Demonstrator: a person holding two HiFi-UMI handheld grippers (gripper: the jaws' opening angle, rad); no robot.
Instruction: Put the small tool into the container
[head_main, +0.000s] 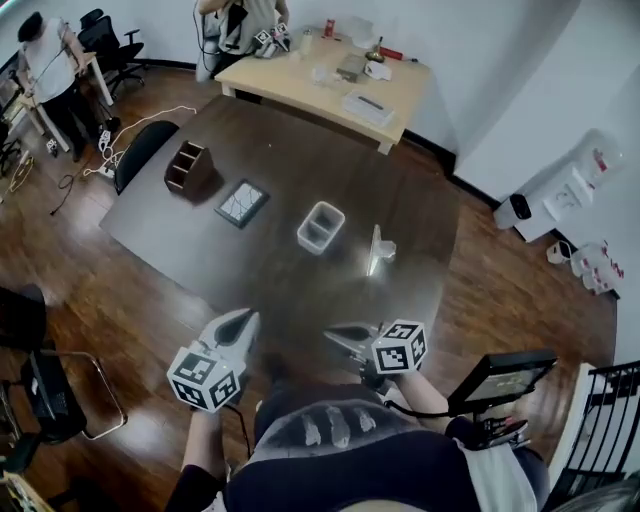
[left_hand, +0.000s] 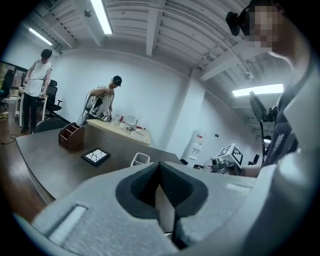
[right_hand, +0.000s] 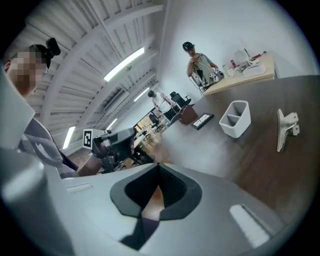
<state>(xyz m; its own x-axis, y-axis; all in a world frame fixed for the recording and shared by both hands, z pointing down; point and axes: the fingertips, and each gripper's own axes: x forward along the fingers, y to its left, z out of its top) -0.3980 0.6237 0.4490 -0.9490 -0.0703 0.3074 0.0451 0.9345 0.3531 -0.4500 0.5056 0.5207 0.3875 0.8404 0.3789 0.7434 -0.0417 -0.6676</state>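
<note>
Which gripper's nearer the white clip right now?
Right. The right gripper is at the table's near edge, slightly left of the clip; the left gripper is farther left.

Dark table (head_main: 300, 165) on wood floor (head_main: 500, 290), pale desk (head_main: 300, 80) by white wall (head_main: 500, 60), strip lights (left_hand: 102, 17) overhead, perhaps a water dispenser (left_hand: 198, 142)

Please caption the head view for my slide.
Left hand-held gripper and right hand-held gripper, both shut, face white plastic clip beside white two-compartment container.
</note>
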